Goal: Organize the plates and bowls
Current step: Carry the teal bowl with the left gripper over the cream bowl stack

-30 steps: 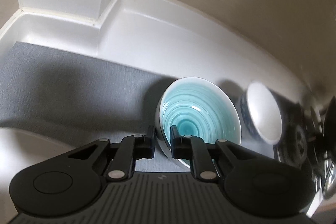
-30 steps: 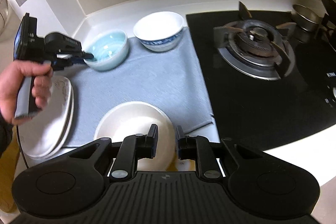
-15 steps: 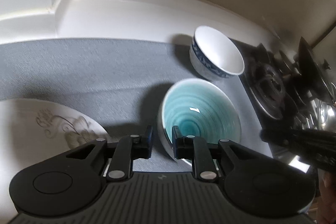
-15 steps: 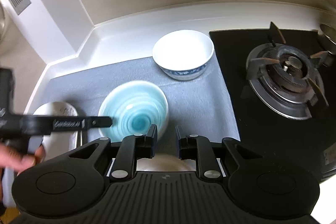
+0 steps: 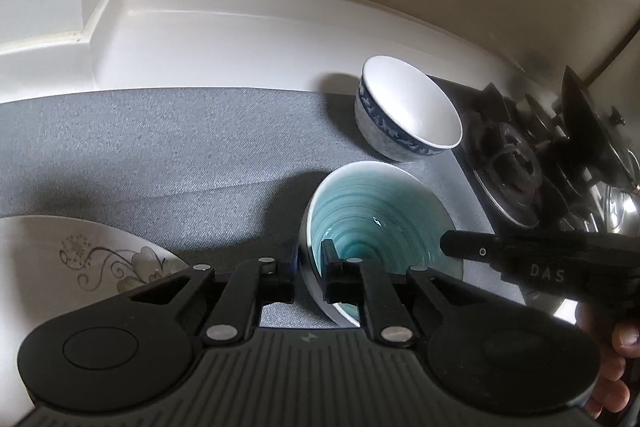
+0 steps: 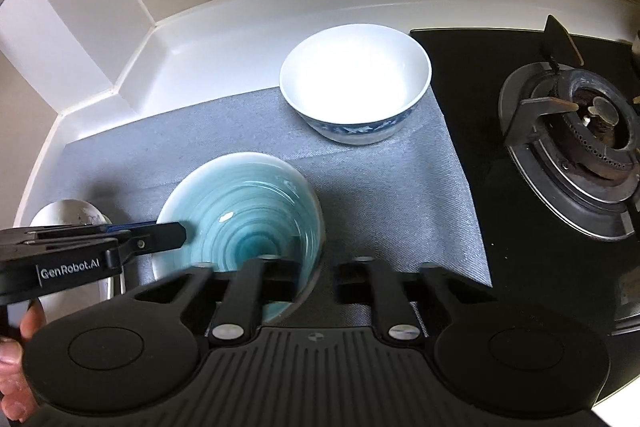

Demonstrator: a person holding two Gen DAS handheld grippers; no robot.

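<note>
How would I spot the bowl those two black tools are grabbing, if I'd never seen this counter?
Find the black gas stove; beside it a grey mat covers the white counter. Two bowls sit on it: behind, a white bowl with a blue pattern outside. In front is the turquoise bowl, marked by its ringed blue-green inside.

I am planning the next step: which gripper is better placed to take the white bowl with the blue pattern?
Probably right. The left gripper and right gripper have both just closed on the rim of the teal bowl, but the right holds its stove side, nearer the white bowl.
</note>
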